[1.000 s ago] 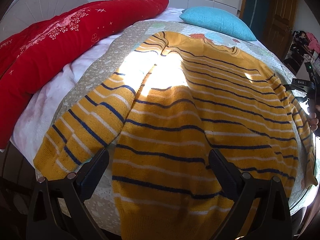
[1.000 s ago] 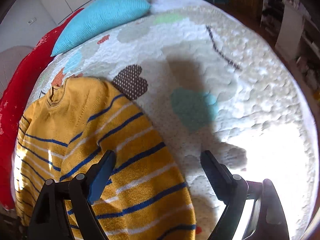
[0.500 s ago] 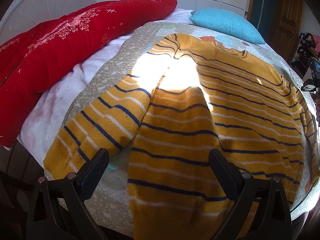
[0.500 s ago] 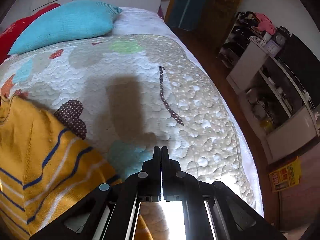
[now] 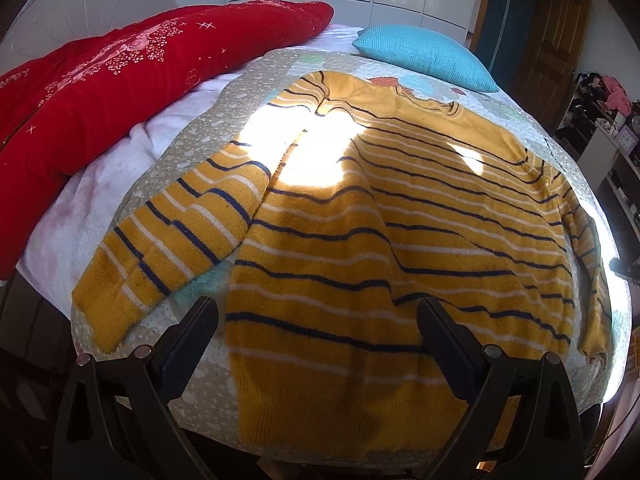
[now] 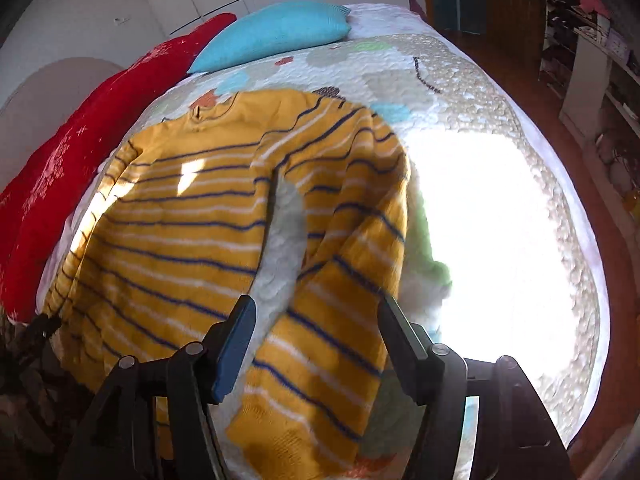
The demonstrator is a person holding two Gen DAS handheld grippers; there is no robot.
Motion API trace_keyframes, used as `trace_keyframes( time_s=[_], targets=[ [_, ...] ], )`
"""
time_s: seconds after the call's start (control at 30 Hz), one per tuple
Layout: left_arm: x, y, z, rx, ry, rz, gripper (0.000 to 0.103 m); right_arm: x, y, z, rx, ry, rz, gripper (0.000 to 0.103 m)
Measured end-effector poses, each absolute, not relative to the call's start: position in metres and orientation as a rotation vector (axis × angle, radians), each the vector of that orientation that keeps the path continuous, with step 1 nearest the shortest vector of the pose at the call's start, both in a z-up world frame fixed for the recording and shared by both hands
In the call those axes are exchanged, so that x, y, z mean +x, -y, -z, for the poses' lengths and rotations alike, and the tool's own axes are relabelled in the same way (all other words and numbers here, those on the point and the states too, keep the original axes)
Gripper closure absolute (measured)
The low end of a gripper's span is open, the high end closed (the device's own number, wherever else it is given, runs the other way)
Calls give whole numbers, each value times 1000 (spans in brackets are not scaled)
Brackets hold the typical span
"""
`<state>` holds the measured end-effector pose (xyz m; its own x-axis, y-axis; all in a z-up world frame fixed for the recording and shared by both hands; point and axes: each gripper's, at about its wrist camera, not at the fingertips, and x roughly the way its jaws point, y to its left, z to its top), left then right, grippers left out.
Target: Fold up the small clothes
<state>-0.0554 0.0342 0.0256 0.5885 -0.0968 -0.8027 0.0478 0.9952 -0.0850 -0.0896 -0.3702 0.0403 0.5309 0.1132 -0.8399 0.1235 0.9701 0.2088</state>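
- Here the yellow striped sweater (image 5: 400, 216) lies flat on the quilted bed (image 6: 500, 200), collar at the far end, ready for folding.
- The right gripper (image 6: 316, 344) is opening its jaws; the near right sleeve (image 6: 332, 320) lies between them, ungripped.
- The left gripper (image 5: 316, 332) hovers wide above the near hem, holding nothing.
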Motion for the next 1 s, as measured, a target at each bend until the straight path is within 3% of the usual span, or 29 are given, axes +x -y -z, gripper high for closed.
trace_keyframes(
  time_s=[0.23,0.27,0.3,0.37,0.53,0.67,0.73,0.8,1.0],
  targets=[
    [-72,-53,-29,-74,-940,53,3,-131,298,-8,-60,-1034,70,35],
    [-74,-58,-30,-80,-938,44,3,-130,294,-3,-131,-1052,110,50],
    [-75,-63,-32,-86,-939,35,3,-132,293,0,-160,-1054,117,83],
    [-80,-77,-35,-108,-933,15,3,-134,310,-9,-94,-1047,120,91],
    [-81,-125,-35,-183,-922,-81,3,-147,407,-54,145,-888,398,91],
    [-75,-165,-29,-256,-932,-169,3,-160,485,-59,269,-861,797,82],
    [-75,-180,-27,-265,-920,-201,3,-168,483,-67,307,-819,788,79],
    [-73,-192,-23,-257,-906,-231,3,-171,464,-69,287,-812,769,61],
    [-55,-199,-4,-166,-922,-227,3,-162,390,-69,210,-795,579,53]
  ],
)
